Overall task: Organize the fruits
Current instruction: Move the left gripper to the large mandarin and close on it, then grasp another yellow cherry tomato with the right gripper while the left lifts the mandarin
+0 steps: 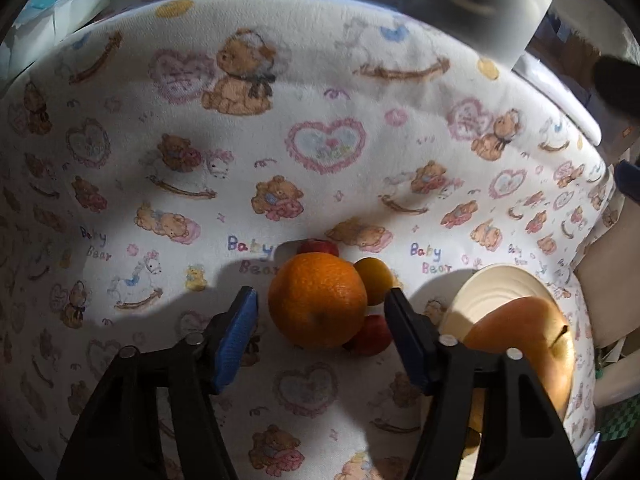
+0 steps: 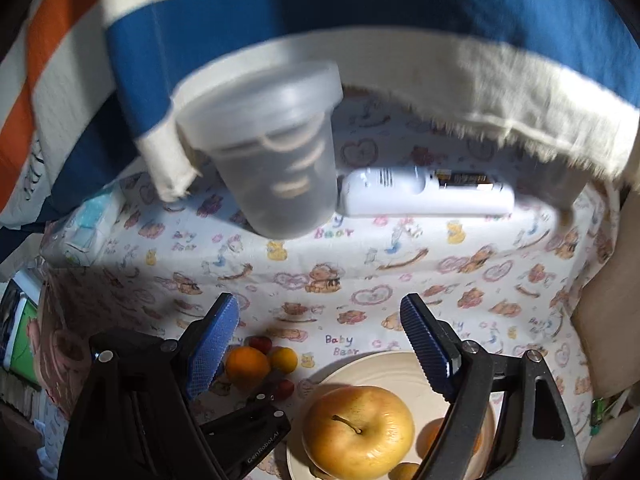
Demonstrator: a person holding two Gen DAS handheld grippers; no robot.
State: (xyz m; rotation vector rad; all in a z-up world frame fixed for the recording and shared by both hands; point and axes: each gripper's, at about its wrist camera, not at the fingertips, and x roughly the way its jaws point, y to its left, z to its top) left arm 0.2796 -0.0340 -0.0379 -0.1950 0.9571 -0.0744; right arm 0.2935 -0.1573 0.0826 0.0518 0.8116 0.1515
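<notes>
A home, baby-bear print cloth on the table, striped towel, fruit plate

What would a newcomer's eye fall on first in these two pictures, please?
Probably the big round orange lying on the teddy-bear print cloth, framed between the blue pads of the left gripper, with small red and yellow fruits huddled around it. Next, the large yellow apple sitting on the cream plate below the open right gripper.

Bear-print cloth, patchy sunlight.
</notes>
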